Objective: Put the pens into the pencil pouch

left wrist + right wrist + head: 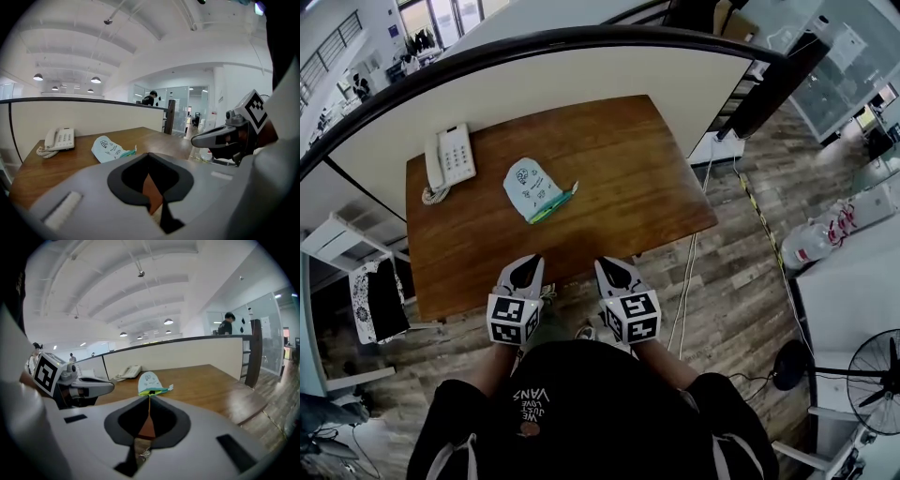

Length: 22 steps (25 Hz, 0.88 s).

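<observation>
A pale blue pencil pouch [529, 187] lies flat near the middle of the wooden desk [619, 159]. Green and teal pens [553, 206] lie along its near right edge; whether they rest inside or beside it I cannot tell. My left gripper [528, 270] and right gripper [615, 272] hang side by side over the desk's front edge, well short of the pouch. Both are shut with nothing between the jaws. The left gripper view shows the pouch [107, 149] ahead beyond the closed tips [149, 154]. The right gripper view shows the pouch [150, 382] straight ahead of the closed tips [149, 397].
A white desk phone [450, 159] with a coiled cord sits at the desk's far left corner. A curved partition [581, 66] borders the far side. A cable [689, 281] hangs off the right edge, and a fan [877, 370] stands on the floor at right.
</observation>
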### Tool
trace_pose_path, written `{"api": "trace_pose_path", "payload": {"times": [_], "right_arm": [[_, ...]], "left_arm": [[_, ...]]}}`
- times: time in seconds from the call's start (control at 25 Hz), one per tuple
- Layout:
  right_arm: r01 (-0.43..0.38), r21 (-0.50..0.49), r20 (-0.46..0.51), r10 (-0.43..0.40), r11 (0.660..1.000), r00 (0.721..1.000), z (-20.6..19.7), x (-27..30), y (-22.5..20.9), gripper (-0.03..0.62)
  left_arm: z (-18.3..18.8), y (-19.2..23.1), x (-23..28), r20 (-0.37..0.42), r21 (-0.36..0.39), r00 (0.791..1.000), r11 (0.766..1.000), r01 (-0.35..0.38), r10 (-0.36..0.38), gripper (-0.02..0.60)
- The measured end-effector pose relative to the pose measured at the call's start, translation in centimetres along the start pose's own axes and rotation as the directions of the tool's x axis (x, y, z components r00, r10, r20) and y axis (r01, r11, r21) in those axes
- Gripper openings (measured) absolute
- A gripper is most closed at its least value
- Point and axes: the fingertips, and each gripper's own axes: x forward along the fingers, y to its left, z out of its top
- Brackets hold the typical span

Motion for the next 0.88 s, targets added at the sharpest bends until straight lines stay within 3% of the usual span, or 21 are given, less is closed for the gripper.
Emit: {"api": "trace_pose_path", "payload": {"times": [0.4, 0.88], "right_arm": [[-0.039, -0.007, 0.002, 0.039, 0.999, 0.999, 0.3, 0.3, 1.3, 0.014], [-0.008, -0.008, 0.003, 0.008, 1.0, 1.0, 0.8, 0.3, 0.4, 0.012]], "left_arm": [[0.2, -0.6, -0.4, -0.013, 0.029, 0.999, 0.999, 0.031, -0.031, 0.011], [0.5, -0.1, -0.3, -0.011, 0.038, 1.0, 0.999, 0.017, -0.017, 0.011]]}}
